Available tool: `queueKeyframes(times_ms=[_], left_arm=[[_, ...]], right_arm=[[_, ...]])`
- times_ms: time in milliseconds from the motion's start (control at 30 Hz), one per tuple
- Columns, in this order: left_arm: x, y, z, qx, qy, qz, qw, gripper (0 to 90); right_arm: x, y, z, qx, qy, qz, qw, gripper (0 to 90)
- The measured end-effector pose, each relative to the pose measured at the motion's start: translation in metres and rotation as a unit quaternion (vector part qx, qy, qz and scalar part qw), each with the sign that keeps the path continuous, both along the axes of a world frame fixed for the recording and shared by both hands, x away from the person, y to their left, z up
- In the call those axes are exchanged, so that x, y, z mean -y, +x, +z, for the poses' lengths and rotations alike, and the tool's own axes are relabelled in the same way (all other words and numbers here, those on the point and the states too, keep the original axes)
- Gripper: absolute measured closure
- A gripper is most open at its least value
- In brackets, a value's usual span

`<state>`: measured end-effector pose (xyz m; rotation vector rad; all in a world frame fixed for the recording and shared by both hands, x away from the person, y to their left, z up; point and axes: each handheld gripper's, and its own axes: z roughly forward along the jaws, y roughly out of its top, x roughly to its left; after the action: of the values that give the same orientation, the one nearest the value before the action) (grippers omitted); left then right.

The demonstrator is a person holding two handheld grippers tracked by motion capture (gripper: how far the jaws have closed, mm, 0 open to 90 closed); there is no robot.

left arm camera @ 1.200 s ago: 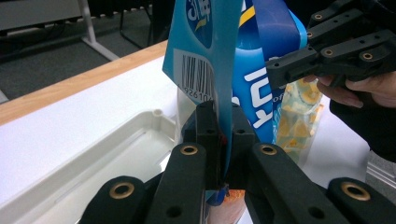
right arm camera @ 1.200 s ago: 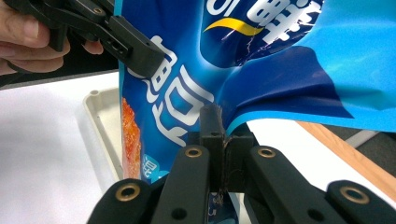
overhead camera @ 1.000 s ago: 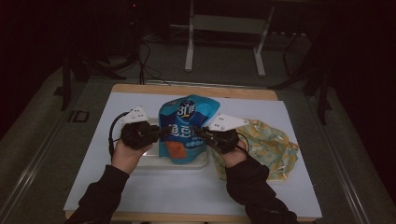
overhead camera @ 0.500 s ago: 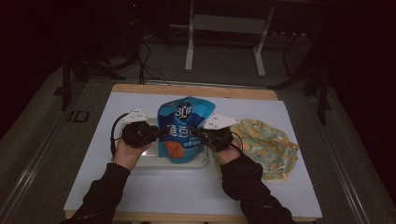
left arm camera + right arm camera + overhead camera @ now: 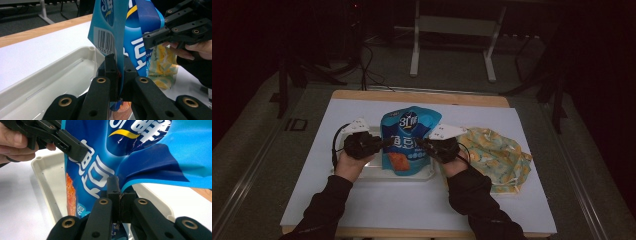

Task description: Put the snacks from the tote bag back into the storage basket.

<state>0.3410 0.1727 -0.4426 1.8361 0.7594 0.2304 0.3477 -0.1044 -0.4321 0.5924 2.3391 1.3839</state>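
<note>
A blue snack bag (image 5: 406,131) with white lettering hangs upright over a shallow white tray (image 5: 362,173) in the high view. My left gripper (image 5: 385,143) is shut on the bag's left edge and my right gripper (image 5: 418,143) on its right edge. In the left gripper view the jaws (image 5: 120,65) pinch the thin edge below the barcode of the bag (image 5: 107,30), with the tray (image 5: 50,80) underneath. In the right gripper view the jaws (image 5: 119,191) clamp a fold of the bag (image 5: 150,152) above the tray (image 5: 46,176). The bag's bottom is hidden behind the jaws.
A yellow patterned pouch (image 5: 494,157) lies on the white table cover to the right of the tray, close to my right hand, and appears again as the pouch (image 5: 162,67) behind the bag. The wooden table edge (image 5: 422,97) runs along the back. Dark floor and metal stand legs lie beyond.
Both hands have sunk a little and carried the blue bag lower toward the tray. Both grips on the bag are unchanged.
</note>
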Motion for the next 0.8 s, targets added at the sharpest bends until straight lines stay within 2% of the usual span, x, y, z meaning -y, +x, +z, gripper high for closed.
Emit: queueKeyframes(times_ms=[200, 600, 800], left_arm=[[-0.003, -0.004, -0.003, -0.001, -0.007, 0.000, 1.0000, 87.2], [-0.004, -0.012, -0.005, 0.010, -0.006, -0.002, 0.9999, 83.2], [-0.004, -0.018, -0.006, 0.015, -0.006, 0.000, 0.9999, 79.7]], right_arm=[[0.001, -0.003, -0.001, -0.003, 0.004, 0.004, 1.0000, 89.1], [0.005, -0.005, -0.003, -0.008, 0.012, 0.010, 0.9998, 87.3], [0.010, -0.006, -0.001, -0.012, 0.021, 0.015, 0.9996, 83.5]])
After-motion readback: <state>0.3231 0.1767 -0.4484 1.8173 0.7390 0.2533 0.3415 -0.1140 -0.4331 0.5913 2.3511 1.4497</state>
